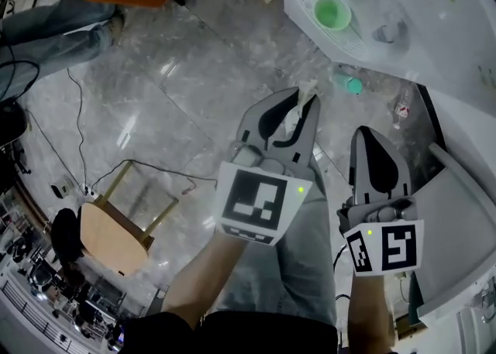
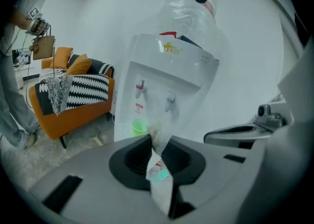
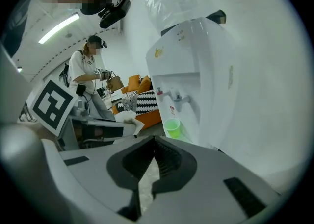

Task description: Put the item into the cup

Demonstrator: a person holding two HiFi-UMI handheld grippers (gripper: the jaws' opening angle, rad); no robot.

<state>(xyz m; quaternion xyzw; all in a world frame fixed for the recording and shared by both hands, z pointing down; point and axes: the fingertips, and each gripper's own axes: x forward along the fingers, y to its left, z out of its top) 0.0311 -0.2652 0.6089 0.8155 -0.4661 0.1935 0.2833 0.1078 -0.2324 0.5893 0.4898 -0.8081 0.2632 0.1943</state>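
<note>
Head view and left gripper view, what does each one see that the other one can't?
Only the head view shows the wooden stool and a small bottle on the floor. Only the left gripper view shows the big clear water bottle on top of the dispenser. Both show the green cup at the dispenser and the small packet pinched in the left gripper.
</note>
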